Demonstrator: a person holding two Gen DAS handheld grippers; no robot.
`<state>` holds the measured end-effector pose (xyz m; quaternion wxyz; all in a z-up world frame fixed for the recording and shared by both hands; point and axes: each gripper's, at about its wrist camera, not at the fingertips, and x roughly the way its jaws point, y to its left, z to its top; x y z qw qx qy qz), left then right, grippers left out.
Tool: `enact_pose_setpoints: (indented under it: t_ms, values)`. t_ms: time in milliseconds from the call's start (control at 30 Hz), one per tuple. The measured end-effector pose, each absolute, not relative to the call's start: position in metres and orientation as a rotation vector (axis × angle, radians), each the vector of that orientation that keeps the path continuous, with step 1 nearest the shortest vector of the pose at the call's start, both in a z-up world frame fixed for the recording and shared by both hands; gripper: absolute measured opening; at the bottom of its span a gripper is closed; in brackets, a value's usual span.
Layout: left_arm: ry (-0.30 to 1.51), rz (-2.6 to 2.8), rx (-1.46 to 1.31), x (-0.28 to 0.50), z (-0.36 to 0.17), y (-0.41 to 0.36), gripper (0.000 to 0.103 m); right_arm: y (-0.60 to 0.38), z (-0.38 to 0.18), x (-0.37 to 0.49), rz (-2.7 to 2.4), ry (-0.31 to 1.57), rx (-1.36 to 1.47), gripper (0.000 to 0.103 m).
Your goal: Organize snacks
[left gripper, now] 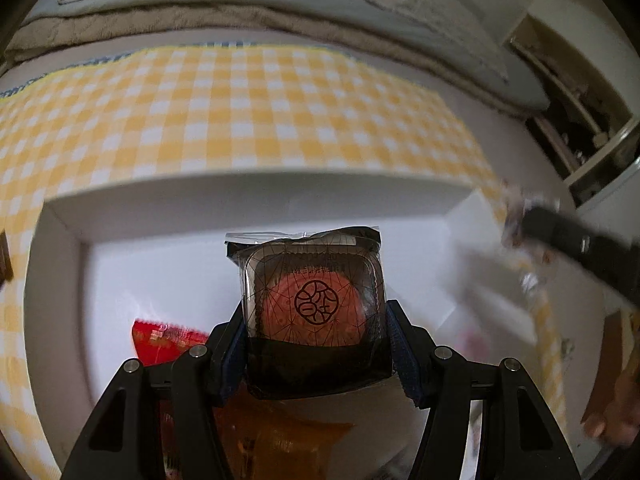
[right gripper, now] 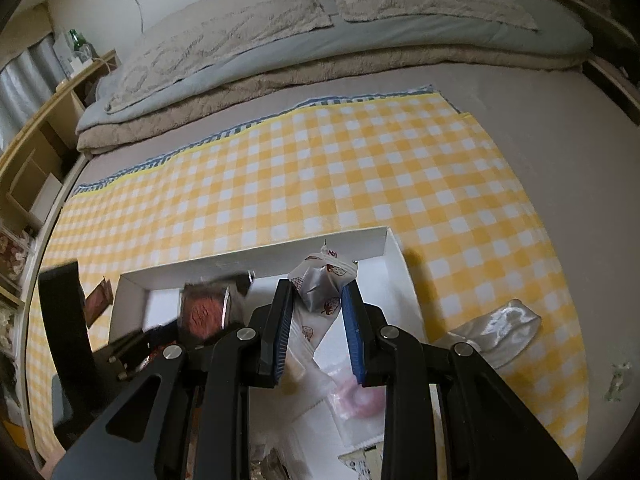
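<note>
A yellow-checked cloth (right gripper: 360,168) covers the bed, and a white box (left gripper: 256,196) sits on it. My left tool (left gripper: 316,344) clamps a black-wrapped mooncake (left gripper: 316,304) over the box — snack packets lie below. My right tool (right gripper: 318,300) pinches a small silver strawberry-print packet (right gripper: 320,284) above the box's right end.

Yellow-and-white checked cloth (right gripper: 360,168), white box (left gripper: 256,196), black wrapper with red-orange round snack (left gripper: 316,304), blue-padded fingers (right gripper: 354,320)

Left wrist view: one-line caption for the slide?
Left claw holds a black-wrapped pastry above the white box on the yellow checked cloth.
</note>
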<state>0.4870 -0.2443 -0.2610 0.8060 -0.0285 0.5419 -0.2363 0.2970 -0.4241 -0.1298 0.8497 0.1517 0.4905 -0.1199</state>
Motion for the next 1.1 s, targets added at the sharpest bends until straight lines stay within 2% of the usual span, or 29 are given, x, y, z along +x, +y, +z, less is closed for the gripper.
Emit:
enact_pose_setpoints:
  t_ms: [233,700,767,833,1033,1100]
  values:
    - [1.216,-0.506,-0.091,0.484,-0.26,-0.238,0.061,-0.427,-0.142,0.306,-0.259,1.066,0.336,0.025]
    - [1.169,-0.421,-0.246,0.506,-0.263,-0.224,0.061,-0.432,-0.159,0.317,-0.273,1.095,0.332,0.025]
    - [1.173,-0.432,-0.249,0.506,-0.262,-0.225,0.065,-0.433,-0.161,0.318,-0.276,1.097,0.333,0.026]
    - [1.169,-0.443,-0.251,0.504,-0.257,-0.221,0.074,-0.434,-0.162,0.317,-0.284,1.097,0.341,0.027]
    - [1.153,-0.451,-0.2,0.502,-0.245,-0.223,0.082,-0.439,-0.166,0.313,-0.284,1.124,0.383,0.03]
    - [1.15,-0.453,-0.175,0.498,-0.242,-0.223,0.083,-0.439,-0.165,0.311,-0.29,1.124,0.376,0.034]
